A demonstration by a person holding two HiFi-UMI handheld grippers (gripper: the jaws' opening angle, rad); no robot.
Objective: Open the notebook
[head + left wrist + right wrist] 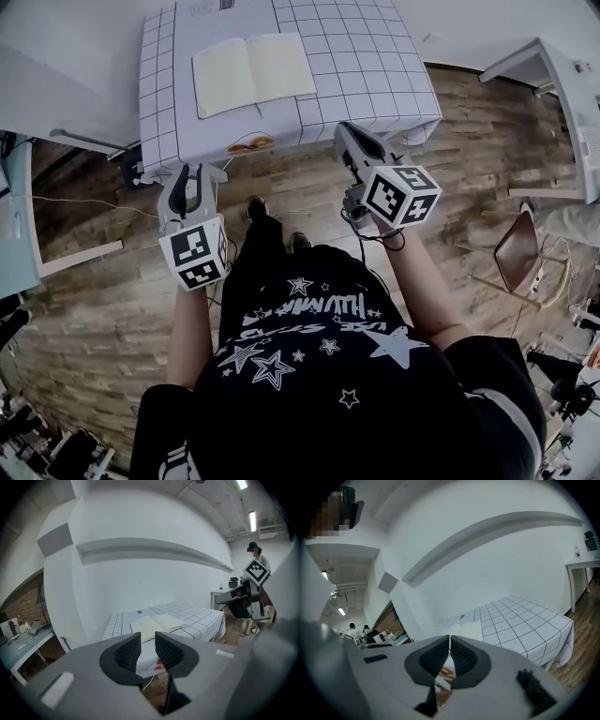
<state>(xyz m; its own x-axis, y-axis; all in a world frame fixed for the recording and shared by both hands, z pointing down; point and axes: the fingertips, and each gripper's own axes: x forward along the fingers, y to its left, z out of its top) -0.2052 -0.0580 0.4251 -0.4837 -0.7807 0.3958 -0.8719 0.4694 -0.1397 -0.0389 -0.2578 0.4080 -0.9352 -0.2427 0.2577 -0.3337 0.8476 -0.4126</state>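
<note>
The notebook (253, 70) lies open on the grid-patterned tablecloth (375, 56), two pale blank pages facing up. It also shows in the left gripper view as the notebook (157, 625) and, partly hidden behind the jaws, in the right gripper view as the notebook (466, 631). Both grippers are held back from the table, over the wooden floor. My left gripper (187, 180) (147, 641) is open, with a narrow gap and nothing between its pads. My right gripper (349, 136) (450, 644) is shut and empty, its tips meeting.
The cloth hangs over the table's front edge, with an orange print (251, 143) on it. A white desk (562, 84) and a brown chair (520, 248) stand to the right. A pale table (14, 225) is on the left. A cable (75, 200) runs across the floor.
</note>
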